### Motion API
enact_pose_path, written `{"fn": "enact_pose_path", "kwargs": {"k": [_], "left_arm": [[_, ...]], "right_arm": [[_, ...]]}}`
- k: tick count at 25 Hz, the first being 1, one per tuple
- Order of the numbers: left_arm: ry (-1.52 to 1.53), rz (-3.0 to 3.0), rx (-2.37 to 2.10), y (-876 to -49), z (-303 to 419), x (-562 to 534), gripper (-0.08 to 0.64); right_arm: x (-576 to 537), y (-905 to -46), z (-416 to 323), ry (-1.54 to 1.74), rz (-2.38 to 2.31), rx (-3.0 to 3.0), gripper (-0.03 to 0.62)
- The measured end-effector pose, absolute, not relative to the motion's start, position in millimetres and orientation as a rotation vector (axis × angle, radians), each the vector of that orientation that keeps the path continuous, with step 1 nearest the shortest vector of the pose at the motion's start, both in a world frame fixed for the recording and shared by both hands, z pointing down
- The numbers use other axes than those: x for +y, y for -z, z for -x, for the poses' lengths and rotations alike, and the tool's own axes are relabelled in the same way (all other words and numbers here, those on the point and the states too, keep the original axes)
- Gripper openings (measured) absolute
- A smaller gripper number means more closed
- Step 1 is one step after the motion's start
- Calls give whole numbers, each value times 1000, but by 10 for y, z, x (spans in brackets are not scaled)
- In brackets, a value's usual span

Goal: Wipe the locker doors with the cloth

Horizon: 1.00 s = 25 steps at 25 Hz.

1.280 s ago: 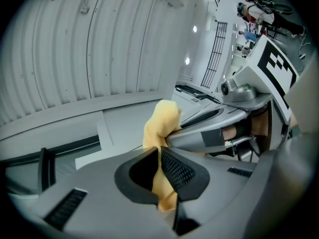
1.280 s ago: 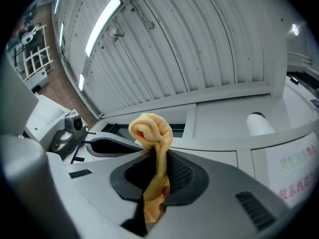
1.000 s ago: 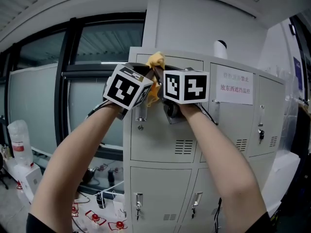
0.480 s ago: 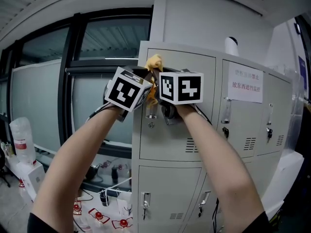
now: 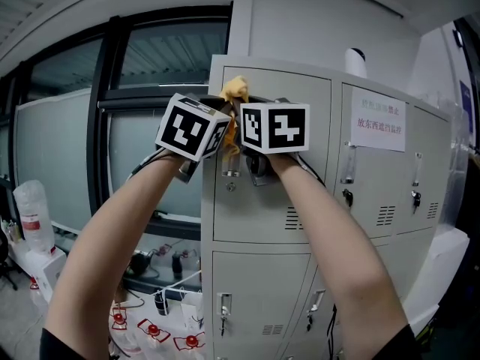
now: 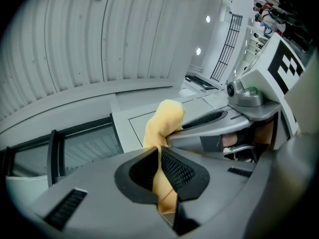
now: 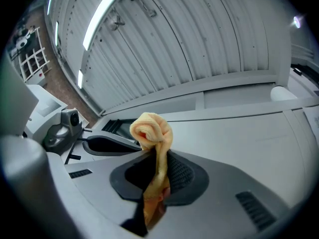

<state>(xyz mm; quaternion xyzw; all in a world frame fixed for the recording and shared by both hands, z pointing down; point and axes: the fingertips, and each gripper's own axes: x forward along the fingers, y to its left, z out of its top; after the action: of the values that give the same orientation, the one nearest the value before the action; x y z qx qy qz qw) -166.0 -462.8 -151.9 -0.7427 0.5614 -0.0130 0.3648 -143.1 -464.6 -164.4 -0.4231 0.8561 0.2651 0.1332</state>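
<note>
Yellow cloth (image 7: 151, 128): soft, bunched into a rolled knot, up by the top edge of the flat grey metal locker door (image 5: 289, 163). Left gripper (image 6: 160, 176): ribbed black jaws pinched tight on the cloth's tail. Right gripper (image 7: 157, 176): likewise clamped on the twisted strand. Grippers side by side.

Both forearms were raised to the upper left door (image 5: 274, 193) of the grey locker bank. The left gripper (image 5: 222, 108) and right gripper (image 5: 245, 108) met side by side, a yellow cloth (image 5: 237, 89) bunched above them near the door's top edge.
</note>
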Motion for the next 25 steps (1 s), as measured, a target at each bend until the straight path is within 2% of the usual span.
{"fn": "enact_pose_path", "kwargs": {"k": [13, 25], "left_arm": [[101, 1893, 1443, 1489, 1398, -4664, 35], [109, 1918, 1366, 1510, 645, -4736, 35]], "right_arm": [[-4687, 1606, 1177, -774, 1267, 2489, 71], [-4755, 1624, 426, -782, 1367, 2447, 71]]}}
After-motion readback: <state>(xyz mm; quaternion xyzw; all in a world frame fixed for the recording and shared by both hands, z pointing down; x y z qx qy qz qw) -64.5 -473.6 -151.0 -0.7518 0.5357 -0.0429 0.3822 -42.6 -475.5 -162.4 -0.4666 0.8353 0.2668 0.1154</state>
